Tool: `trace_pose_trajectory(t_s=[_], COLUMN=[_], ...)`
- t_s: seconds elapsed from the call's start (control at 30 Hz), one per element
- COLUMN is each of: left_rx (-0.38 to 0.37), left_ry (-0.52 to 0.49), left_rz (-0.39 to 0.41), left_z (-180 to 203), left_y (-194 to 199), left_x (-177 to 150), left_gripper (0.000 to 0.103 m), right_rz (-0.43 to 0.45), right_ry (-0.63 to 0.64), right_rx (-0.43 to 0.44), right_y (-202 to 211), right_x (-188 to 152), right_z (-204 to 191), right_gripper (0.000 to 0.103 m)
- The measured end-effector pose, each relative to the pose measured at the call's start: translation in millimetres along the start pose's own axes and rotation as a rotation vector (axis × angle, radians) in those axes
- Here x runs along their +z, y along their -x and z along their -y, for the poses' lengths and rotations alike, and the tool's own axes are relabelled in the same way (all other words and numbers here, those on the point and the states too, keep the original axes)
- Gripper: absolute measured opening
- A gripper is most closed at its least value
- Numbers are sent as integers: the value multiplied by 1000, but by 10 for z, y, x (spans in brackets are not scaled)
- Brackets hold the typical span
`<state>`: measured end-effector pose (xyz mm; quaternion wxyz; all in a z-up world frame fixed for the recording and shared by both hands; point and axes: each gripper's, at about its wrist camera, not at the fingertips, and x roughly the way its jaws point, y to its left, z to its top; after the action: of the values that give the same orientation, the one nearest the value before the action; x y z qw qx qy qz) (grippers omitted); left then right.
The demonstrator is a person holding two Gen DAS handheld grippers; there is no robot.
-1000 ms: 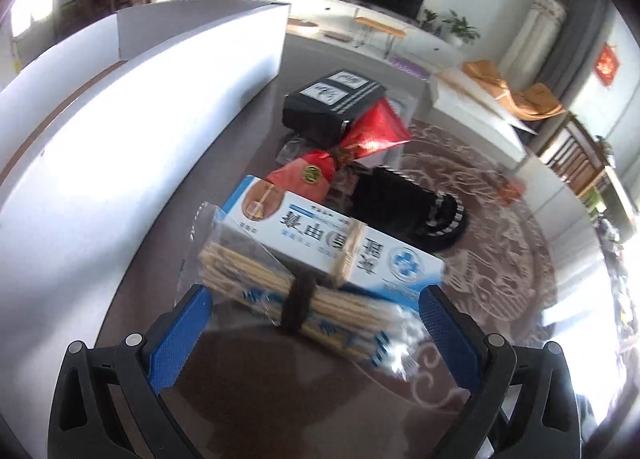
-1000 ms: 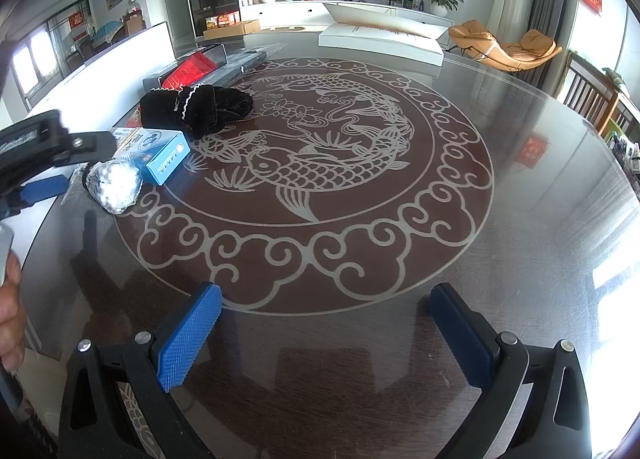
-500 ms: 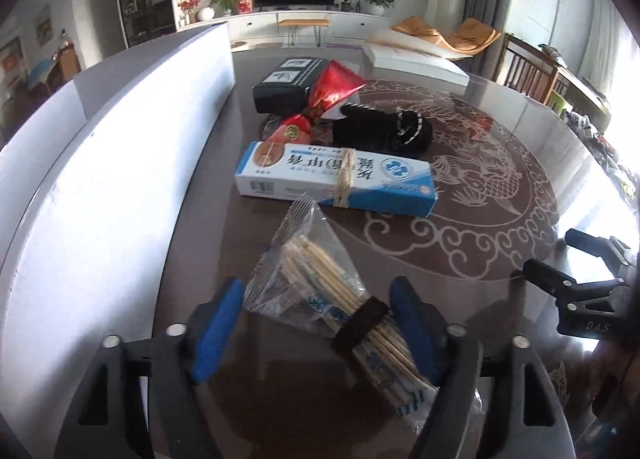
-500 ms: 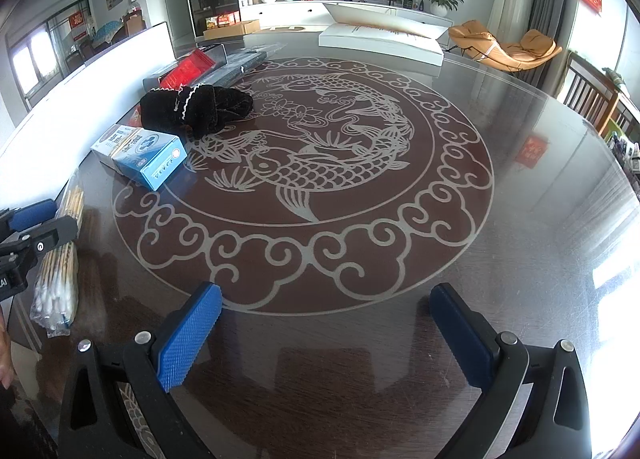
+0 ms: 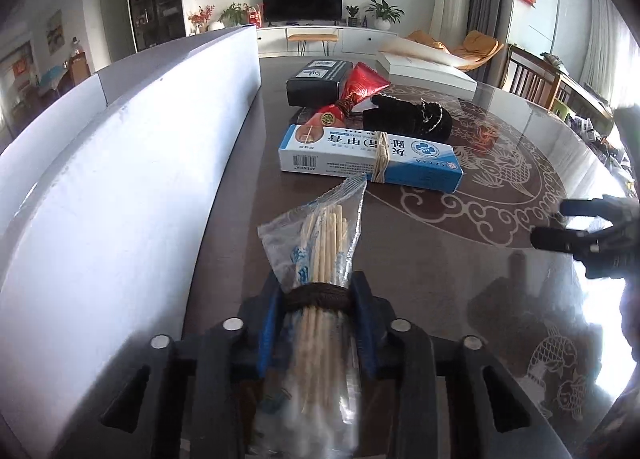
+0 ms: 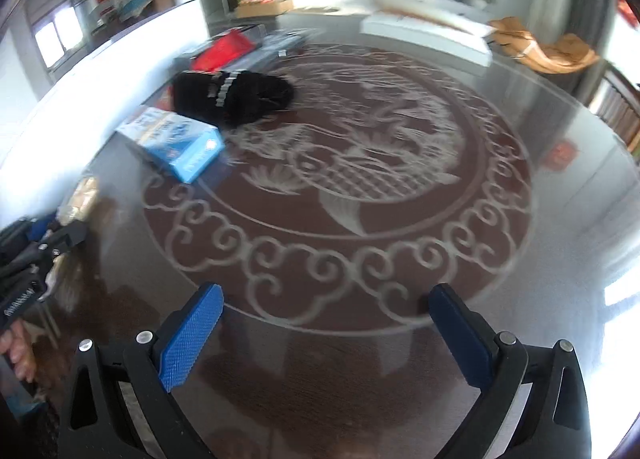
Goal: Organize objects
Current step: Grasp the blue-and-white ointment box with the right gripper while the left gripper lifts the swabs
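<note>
Now left claw (image 5: 318, 295) pinches crinkly bagged sticks (image 5: 324, 243) (thin, wooden)

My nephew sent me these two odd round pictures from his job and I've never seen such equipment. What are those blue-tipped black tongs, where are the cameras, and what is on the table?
No robot here: a person holds a two-finger gripper in each hand, and each carries a wide-angle camera looking along its fingers, hence the round, bent look.

The left-hand view shows the left gripper, whose jaws have just been closing and now pinch a plastic bag of wooden sticks at its dark band. Beyond it lie a blue and white box tied with a rubber band, a black fuzzy item, a red packet and a black box, beside a white wall-like panel.

The right-hand view shows the right gripper, open and empty over the glass table with its fish pattern.
</note>
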<state>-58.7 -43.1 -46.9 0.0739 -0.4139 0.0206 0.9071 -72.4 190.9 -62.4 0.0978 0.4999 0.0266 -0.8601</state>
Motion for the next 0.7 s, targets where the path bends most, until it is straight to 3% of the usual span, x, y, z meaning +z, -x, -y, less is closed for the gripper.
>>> trace_pose_trajectory(t_s=[0.07,0.17,0.27,0.4,0.43,0.5,0.53,0.7], left_rx=[1,-4,-12,-39,-43,-52,-57,-91], left_ry=[-31,-56,-80,-80,-84,-83,-77,-50], left_rz=[3,12,27,19,18,15,14,13], left_z=[9,17,26,13,12,3,-3,-1], left_y=[29,75,118,175,185,199,202,242], left_x=[-36,-89,-154,-212,-224,-239,-242,-269], left_gripper=[31,31,31,31,30,30,30,30], right_rz=[11,-55,-76,-139,-153,-162,-151,-138], right_ry=[68,209,353,360,347,270,241,113], right_rx=[56,89,32,16,18,86,95,107], right_y=[28,-134,-355,-701,-749,-735,-673,-201], right_x=[310,768,1044,1189,1179,1121,1061,280], right_z=[-241,-734,-1189,-1393,-1377,-1256,-1191,-789], right_gripper=[97,96,95,94,88,54,45,45])
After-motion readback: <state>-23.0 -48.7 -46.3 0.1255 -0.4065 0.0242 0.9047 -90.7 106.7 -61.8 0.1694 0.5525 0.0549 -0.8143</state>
